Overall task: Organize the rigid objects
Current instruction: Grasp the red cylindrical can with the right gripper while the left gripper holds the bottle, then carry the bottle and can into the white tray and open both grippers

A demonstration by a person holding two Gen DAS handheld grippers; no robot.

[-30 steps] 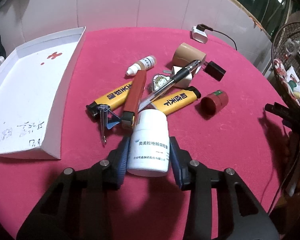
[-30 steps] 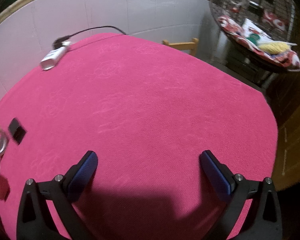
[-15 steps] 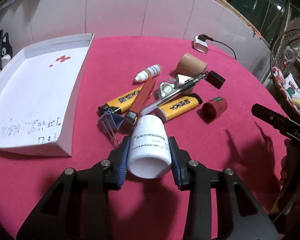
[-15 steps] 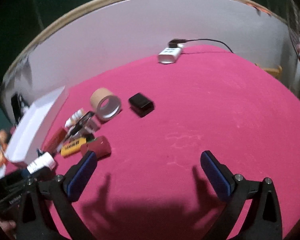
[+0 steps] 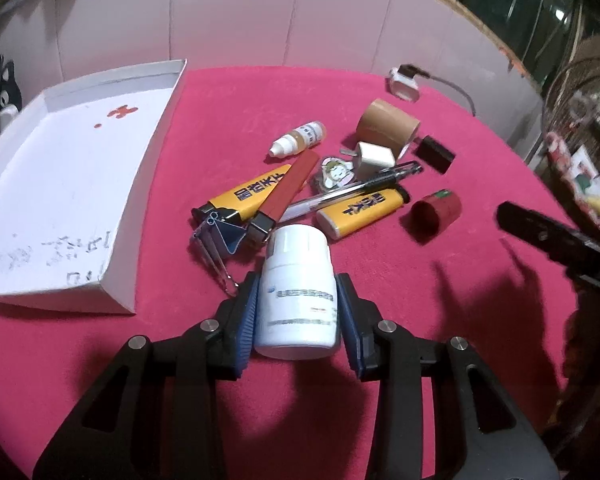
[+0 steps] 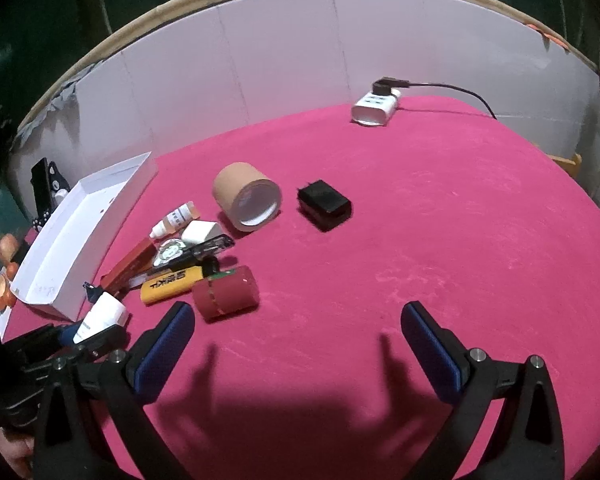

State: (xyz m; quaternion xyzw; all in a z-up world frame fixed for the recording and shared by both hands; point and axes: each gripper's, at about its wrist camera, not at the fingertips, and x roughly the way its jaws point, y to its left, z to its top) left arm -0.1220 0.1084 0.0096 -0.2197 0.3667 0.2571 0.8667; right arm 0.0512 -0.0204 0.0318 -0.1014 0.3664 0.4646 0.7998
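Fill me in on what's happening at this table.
A person is sorting small items on a pink-covered table with two handheld grippers. The left gripper is clamped on a white pill bottle, near a pile of lighters, a pen and a binder clip. A white tray sits to the left, empty. The right gripper is open and holds nothing, with a red cylinder just ahead of its left finger.

Dim warm light, hard foreground shadows, fisheye bending, dark corners
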